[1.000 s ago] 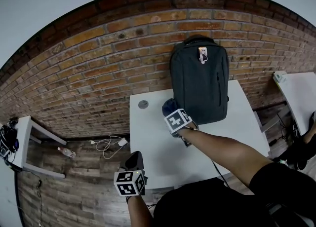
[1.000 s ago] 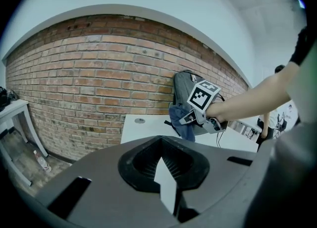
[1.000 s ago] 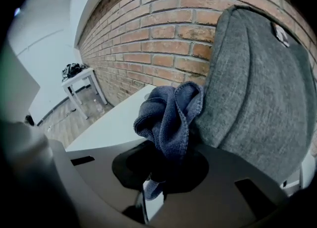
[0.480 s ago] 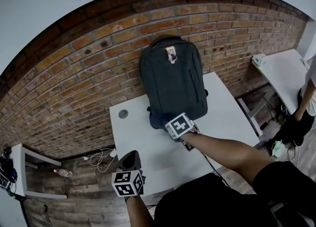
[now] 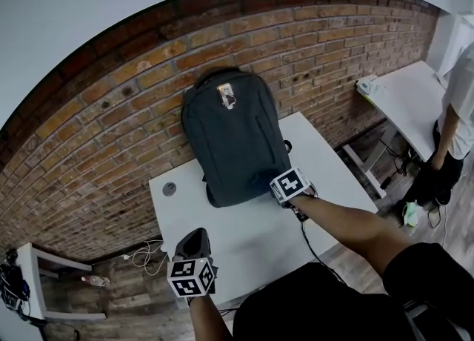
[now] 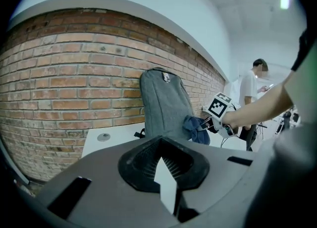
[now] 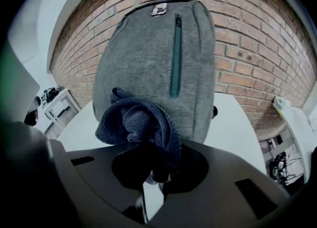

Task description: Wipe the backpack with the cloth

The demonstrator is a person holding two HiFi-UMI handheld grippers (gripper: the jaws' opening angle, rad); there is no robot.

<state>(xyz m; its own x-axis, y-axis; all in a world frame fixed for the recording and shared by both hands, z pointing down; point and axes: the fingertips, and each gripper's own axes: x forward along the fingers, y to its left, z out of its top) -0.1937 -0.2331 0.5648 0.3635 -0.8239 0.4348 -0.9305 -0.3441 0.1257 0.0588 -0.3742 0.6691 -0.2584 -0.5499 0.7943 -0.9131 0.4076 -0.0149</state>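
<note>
Blue cloth (image 7: 138, 123) — clamped in right gripper (image 7: 153, 180) — hidden overhead.

Office scene: a white desk (image 5: 244, 239) stands against a red brick wall (image 5: 111, 124), with a small round disc (image 5: 169, 189) near its left rear corner. At right, a person in a white shirt (image 5: 453, 110) stands beside a second desk (image 5: 407, 98). Cables (image 5: 144, 247) lie on the wooden floor (image 5: 118, 299).

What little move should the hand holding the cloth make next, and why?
Probably press the blue cloth against the lower front of the backpack and sweep upward. The right hand-held gripper is shut on the cloth, which is bunched close before the upright pack's base. Contact isn't clear.
</note>
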